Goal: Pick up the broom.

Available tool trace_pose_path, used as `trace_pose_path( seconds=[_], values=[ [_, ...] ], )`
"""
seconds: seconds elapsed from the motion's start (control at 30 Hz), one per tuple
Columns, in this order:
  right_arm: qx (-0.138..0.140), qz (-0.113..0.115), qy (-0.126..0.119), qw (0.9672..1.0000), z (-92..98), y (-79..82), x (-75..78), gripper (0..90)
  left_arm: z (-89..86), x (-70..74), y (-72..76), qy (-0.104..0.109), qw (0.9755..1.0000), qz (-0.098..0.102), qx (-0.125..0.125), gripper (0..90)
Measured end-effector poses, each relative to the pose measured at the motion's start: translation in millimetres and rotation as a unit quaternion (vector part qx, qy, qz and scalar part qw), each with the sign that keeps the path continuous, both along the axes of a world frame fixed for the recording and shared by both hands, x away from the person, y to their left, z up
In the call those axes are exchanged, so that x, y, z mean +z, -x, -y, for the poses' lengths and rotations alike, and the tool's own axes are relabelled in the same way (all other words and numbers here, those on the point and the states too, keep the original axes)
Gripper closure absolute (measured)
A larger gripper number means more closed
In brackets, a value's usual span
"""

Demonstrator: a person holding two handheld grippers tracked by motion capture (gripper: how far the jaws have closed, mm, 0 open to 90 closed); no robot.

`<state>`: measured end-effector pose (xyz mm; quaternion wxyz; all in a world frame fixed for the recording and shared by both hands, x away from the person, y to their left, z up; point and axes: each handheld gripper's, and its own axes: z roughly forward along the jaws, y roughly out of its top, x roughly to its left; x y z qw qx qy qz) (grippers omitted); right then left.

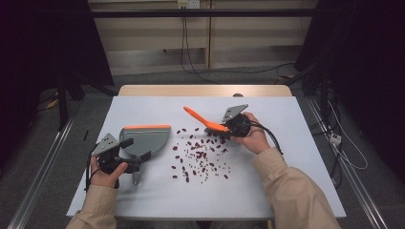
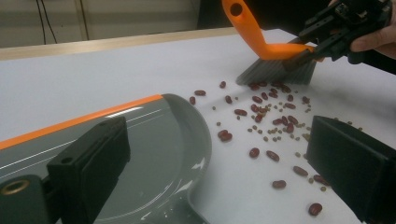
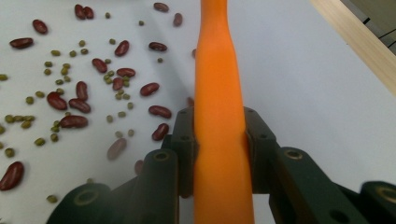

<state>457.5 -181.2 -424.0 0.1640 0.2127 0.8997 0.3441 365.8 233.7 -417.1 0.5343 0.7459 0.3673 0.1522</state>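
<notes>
High view puts your right gripper (image 1: 228, 128) at the far edge of the scattered beans (image 1: 200, 155), clenched on the orange brush (image 1: 203, 119); its jaws are lost under the grey plate and your hand. Right gripper view settles it: both pads press the brush handle (image 3: 219, 116), which runs out of frame at top and bottom, so the bristles are cut off there. Left gripper view shows those grey bristles (image 2: 275, 72) touching the sheet just behind the beans. Your left gripper (image 1: 131, 155) sits at the grey dustpan (image 1: 145, 138), whose handle is hidden beneath it. From its own camera the jaws stand wide, one over the pan (image 2: 154, 144), one over the beans, gripping nothing you can see.
</notes>
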Motion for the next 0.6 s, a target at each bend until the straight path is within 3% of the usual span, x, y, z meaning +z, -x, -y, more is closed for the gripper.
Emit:
trace_pose_path(
  seconds=[0.6],
  values=[
    [0.039, -0.011, 0.002, 0.9992, 0.8, 35.1, 3.5, 71.4, 1.1, 0.6, 1.1, 0.000, 1.0000, 0.002, 0.000, 6.1]
  ],
)
